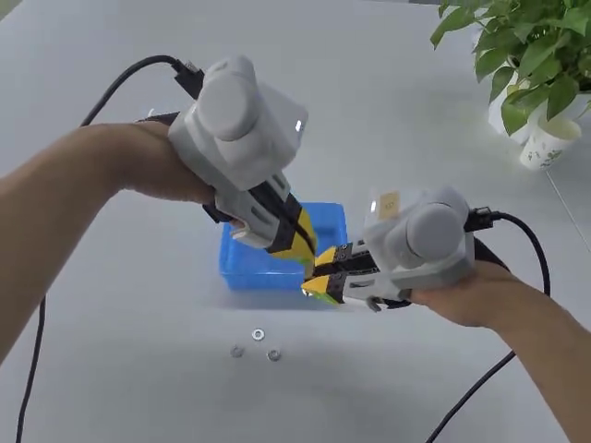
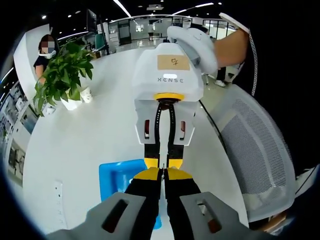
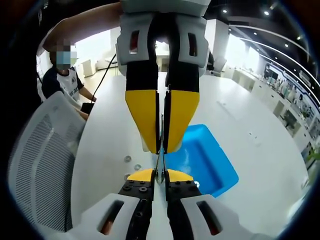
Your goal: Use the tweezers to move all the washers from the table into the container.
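My left fingers (image 2: 150, 175) closed on tweezers (image 3: 160, 150) | my right fingers (image 3: 142, 176) closed on same tweezers, tip to tip over blue container (image 1: 245, 268) | three washers (image 1: 258, 333) on bench (image 1: 416, 111), near side of container.

The place is a large open-plan office, shown by the long white bench (image 1: 388, 101) with a potted plant (image 1: 526, 55) on it, a grey mesh chair (image 2: 255, 145) beside it, and strip lights (image 2: 121, 7) running across the dark ceiling.
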`<action>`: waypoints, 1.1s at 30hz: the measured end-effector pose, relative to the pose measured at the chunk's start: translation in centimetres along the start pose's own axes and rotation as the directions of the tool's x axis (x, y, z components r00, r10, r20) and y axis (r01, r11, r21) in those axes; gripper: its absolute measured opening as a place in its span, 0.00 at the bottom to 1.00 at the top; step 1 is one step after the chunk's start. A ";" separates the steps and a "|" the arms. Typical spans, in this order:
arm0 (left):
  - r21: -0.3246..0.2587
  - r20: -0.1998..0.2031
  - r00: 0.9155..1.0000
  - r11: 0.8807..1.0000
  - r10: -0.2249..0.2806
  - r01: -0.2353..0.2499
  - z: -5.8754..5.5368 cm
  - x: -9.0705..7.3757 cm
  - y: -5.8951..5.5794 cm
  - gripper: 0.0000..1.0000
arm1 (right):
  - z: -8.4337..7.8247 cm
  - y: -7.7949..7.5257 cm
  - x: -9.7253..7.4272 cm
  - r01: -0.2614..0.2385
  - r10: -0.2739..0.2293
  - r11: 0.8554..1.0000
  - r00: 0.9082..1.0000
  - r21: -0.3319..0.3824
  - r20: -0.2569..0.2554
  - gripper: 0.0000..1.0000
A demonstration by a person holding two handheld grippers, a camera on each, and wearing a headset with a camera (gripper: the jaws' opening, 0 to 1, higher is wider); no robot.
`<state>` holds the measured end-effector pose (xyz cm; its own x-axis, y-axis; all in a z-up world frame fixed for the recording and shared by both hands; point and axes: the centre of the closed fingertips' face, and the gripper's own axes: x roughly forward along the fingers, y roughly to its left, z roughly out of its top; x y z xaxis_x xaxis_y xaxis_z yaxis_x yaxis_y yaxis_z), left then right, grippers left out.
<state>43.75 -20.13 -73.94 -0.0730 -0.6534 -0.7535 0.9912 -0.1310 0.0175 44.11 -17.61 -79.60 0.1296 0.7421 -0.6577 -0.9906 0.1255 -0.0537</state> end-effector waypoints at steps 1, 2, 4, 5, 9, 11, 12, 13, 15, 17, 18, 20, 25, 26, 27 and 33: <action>0.001 -0.002 1.000 1.000 0.001 -0.001 0.0 -0.1 0.2 0.05 | 0.1 -0.2 0.0 0.001 -0.001 1.000 1.000 -0.003 0.000 0.09; 0.002 -0.003 1.000 1.000 0.003 -0.003 0.0 -0.2 0.4 0.05 | 0.2 -0.4 0.0 0.002 -0.002 1.000 1.000 -0.004 0.001 0.09; 0.003 -0.004 1.000 1.000 0.004 -0.004 0.0 -0.3 0.6 0.05 | 0.3 -0.7 0.1 0.002 -0.002 1.000 1.000 -0.005 0.002 0.09; 0.005 -0.006 1.000 1.000 0.005 -0.005 -0.1 -0.3 0.8 0.05 | 0.3 -0.9 0.1 0.002 -0.002 1.000 1.000 -0.007 0.003 0.09; 0.006 -0.010 1.000 1.000 0.009 -0.009 -0.3 -0.5 1.6 0.05 | 0.5 -1.7 0.4 0.005 -0.005 1.000 1.000 -0.010 0.005 0.09; 0.006 -0.012 1.000 1.000 0.011 -0.011 -0.4 -0.6 1.9 0.05 | 0.6 -2.0 0.5 0.006 -0.006 1.000 1.000 -0.012 0.006 0.09; 0.006 -0.013 1.000 1.000 0.012 -0.012 -0.4 -0.6 2.0 0.05 | 0.6 -2.2 0.6 0.007 -0.007 1.000 1.000 -0.012 0.006 0.09; 0.007 -0.014 1.000 1.000 0.014 -0.014 -0.5 -0.6 2.2 0.05 | 0.6 -2.3 0.6 0.008 -0.008 1.000 1.000 -0.013 0.007 0.09; 0.009 -0.015 1.000 1.000 0.017 -0.017 -0.6 -0.7 2.5 0.05 | 0.7 -2.7 0.8 0.011 -0.011 1.000 1.000 -0.012 0.011 0.09; 0.011 -0.018 1.000 1.000 0.021 -0.021 -0.9 -0.6 2.9 0.05 | 0.6 -3.1 1.0 0.014 -0.014 1.000 1.000 -0.009 0.016 0.09; 0.012 -0.020 1.000 1.000 0.023 -0.023 -1.0 -0.6 3.1 0.05 | 0.6 -3.3 1.1 0.015 -0.015 1.000 1.000 -0.008 0.018 0.09; 0.013 -0.021 0.999 1.000 0.025 -0.025 -1.1 -0.5 3.4 0.05 | 0.5 -3.7 1.3 0.018 -0.018 1.000 1.000 -0.009 0.018 0.09; 0.014 -0.026 0.999 0.999 0.030 -0.030 -1.6 -0.1 4.0 0.05 | 0.2 -4.3 1.8 0.021 -0.021 1.000 1.000 -0.010 0.015 0.09; 0.012 -0.029 0.999 0.999 0.030 -0.029 -1.7 0.0 4.2 0.05 | 0.1 -4.4 1.9 0.022 -0.021 1.000 1.000 -0.010 0.013 0.09; 0.012 -0.029 0.999 1.000 0.029 -0.029 -1.8 0.1 4.2 0.05 | 0.0 -4.4 2.0 0.019 -0.019 1.000 1.000 -0.009 0.010 0.09; 0.009 -0.038 0.999 1.000 0.026 -0.026 -2.4 0.9 4.7 0.05 | -0.8 -4.8 2.7 0.013 -0.013 1.000 1.000 -0.005 -0.003 0.09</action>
<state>48.58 -19.52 -76.10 -0.0425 -0.6278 -0.7773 0.9917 -0.1208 0.0434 49.19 -16.76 -81.69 0.1421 0.7386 -0.6590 -0.9891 0.1315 -0.0659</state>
